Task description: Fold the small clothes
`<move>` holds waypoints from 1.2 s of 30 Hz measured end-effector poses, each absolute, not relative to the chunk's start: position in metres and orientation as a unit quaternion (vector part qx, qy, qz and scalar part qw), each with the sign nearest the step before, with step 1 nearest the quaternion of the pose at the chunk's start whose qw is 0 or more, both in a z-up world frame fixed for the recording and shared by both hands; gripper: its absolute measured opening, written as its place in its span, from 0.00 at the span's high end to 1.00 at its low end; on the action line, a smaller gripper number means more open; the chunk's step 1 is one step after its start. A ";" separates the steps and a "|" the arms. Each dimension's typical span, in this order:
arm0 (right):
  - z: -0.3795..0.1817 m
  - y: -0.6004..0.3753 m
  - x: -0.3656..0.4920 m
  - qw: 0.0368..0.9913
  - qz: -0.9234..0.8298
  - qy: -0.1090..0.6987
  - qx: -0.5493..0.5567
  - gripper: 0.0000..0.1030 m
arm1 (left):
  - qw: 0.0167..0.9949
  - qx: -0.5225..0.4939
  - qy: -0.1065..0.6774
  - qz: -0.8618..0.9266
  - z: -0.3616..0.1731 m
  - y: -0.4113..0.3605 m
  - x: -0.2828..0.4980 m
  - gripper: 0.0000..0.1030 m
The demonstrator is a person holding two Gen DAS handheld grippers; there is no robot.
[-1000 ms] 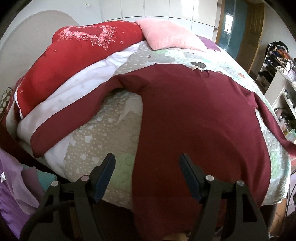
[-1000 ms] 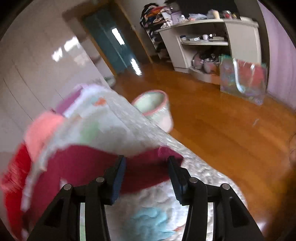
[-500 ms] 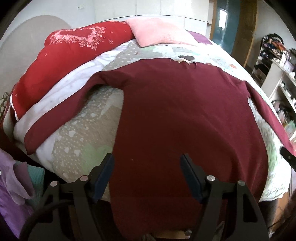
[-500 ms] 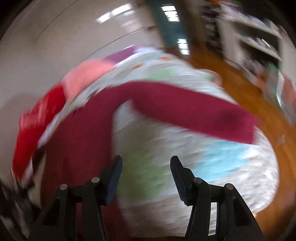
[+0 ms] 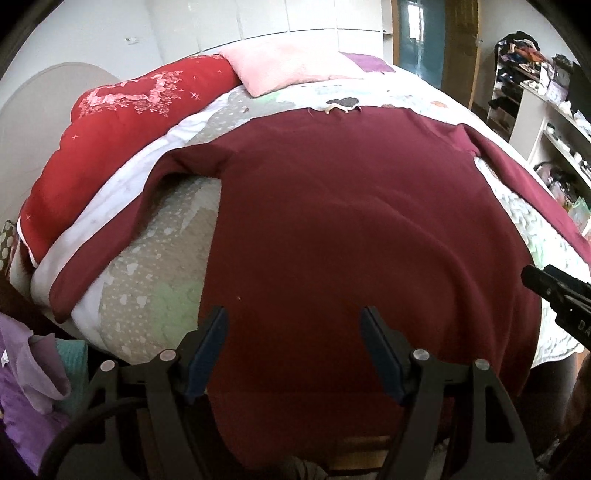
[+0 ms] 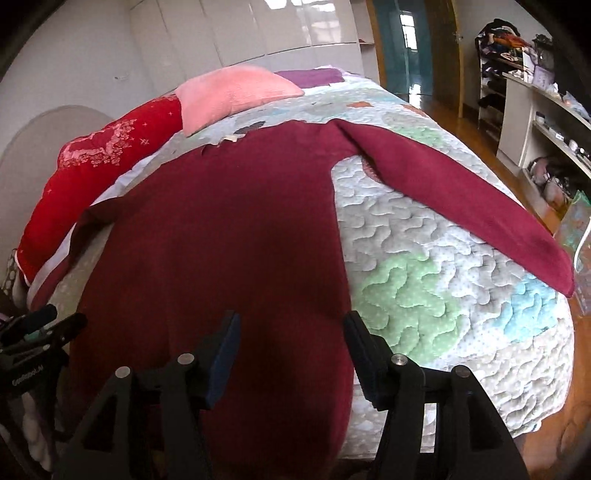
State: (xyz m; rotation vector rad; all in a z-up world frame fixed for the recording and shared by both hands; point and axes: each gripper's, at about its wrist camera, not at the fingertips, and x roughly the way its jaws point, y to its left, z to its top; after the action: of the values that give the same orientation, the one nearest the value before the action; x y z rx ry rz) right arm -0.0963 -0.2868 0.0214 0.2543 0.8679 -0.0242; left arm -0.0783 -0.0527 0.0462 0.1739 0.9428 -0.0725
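Your bed point(image 5: 155, 295) wears a patchwork quilt point(image 6: 424, 280). A maroon long-sleeved top point(image 5: 351, 229) lies spread flat mid-frame, sleeves out. At upper left sit a red duvet point(image 5: 122, 125) and a pink pillow point(image 6: 232, 92).

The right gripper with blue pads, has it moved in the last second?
Yes. The right gripper swung left, from the bed's far sleeve end to over the dark red shirt, toward the pink pillow.

Lit by soft daylight, brightest at the door glass point(image 5: 415, 27) and glossy wardrobe point(image 6: 280, 26), with glare streaks there. Sharp in both views, free of motion blur. Strongly bulged by the fisheye, with black corners and the bed point(image 6: 443, 266) curving like a dome. Darkened by a broad soft shadow low on the shirt point(image 5: 351, 229), above the silhouetted fingers point(image 5: 380, 354).
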 end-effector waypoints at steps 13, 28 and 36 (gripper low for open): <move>0.015 -0.284 -0.098 0.896 -0.015 0.429 0.117 0.34 | 0.879 0.084 0.468 -0.044 0.039 -0.055 -0.078 0.29; 0.009 -0.283 -0.094 0.891 -0.020 0.438 0.118 0.30 | 0.870 0.076 0.484 -0.052 0.033 -0.056 -0.076 0.29; 0.008 -0.297 -0.097 0.889 -0.020 0.434 0.143 0.29 | 0.868 0.078 0.487 -0.052 0.032 -0.057 -0.076 0.29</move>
State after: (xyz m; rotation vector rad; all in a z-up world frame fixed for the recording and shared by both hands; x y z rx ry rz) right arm -0.0972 -0.2968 0.0077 0.2966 0.9026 -0.0420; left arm -0.0763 -0.0571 0.0318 0.1635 1.0194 -0.1092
